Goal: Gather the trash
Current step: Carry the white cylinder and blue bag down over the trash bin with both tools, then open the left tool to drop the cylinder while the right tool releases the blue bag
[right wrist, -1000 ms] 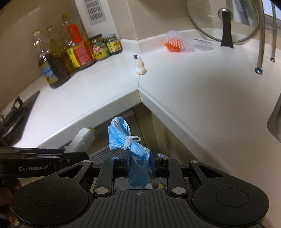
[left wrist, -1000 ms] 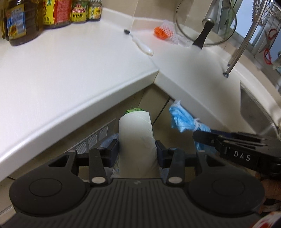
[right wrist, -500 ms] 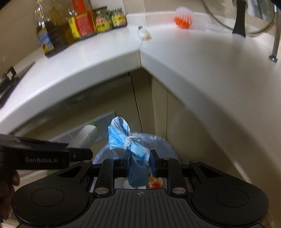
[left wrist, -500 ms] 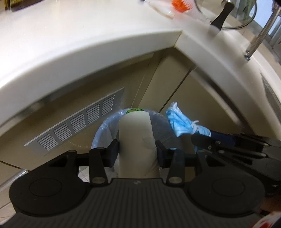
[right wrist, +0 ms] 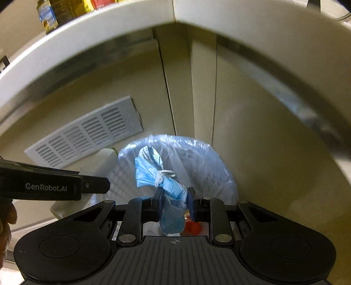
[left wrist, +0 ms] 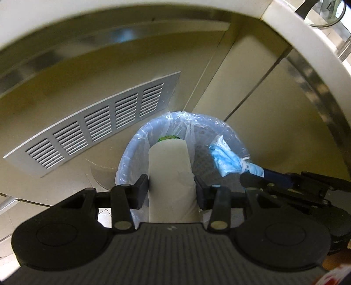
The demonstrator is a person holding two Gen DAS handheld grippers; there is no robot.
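Left gripper [left wrist: 171, 188] holds a white bottle [left wrist: 170, 175] with a green cap; jaws closed on its sides, cap end pointing away from the camera. The bottle hangs over the near-left rim of the bin [left wrist: 131, 151], a round bin lined with a clear bluish bag.

Right gripper [right wrist: 174, 202] holds a crumpled blue face mask [right wrist: 153, 173]; jaws narrow, pinching the lower part of the wad. A white ear loop is knotted round the mask's middle. The loose upper end stands up above the jaws, over the bin opening.

In the left wrist view the mask [left wrist: 228, 162] shows to the right of the bottle, above the right side of the bin, with the right gripper [left wrist: 252, 175] coming in from the right edge. In the right wrist view the bottle [right wrist: 105, 162] shows at the bin's [right wrist: 219, 171] left rim, and the left gripper [right wrist: 96, 185] crosses in from the left.

Something red-orange [right wrist: 193, 227] lies down in the bin under the right jaws.

The bin stands on the floor in the inner corner of the cabinets, below the white bench [right wrist: 241, 17] edge. A grey vent grille [left wrist: 96, 125] sits in the cabinet panel to the left of the bin. Bottles [right wrist: 47, 15] stand on the bench, far left.
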